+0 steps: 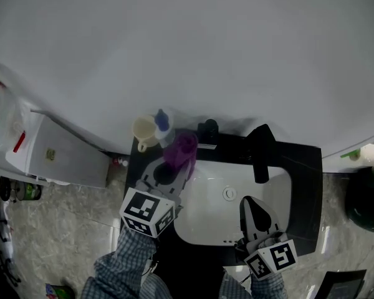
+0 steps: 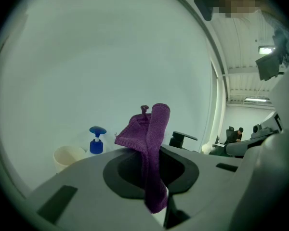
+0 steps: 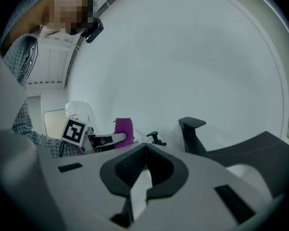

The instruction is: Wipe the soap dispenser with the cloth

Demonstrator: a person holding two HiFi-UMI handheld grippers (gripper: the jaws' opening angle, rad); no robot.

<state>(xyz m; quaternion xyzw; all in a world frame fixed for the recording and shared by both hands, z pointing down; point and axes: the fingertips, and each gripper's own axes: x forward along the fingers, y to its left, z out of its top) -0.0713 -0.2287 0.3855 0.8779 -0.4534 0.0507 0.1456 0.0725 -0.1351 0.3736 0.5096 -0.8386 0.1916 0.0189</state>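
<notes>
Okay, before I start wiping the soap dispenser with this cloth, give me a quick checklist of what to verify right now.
1. Cloth gripped: ok. The left gripper is shut on the purple cloth.
2. Soap dispenser found: ok. It stands upright at the counter's back, beside the cream cup.
3. Cloth on the dispenser: not ok. The left gripper view shows a gap between them.
4. Right gripper free to steady the bottle: ok. It is shut and empty, over the sink.
5. Dispenser firm enough to wipe one-handed: cannot tell.
</notes>
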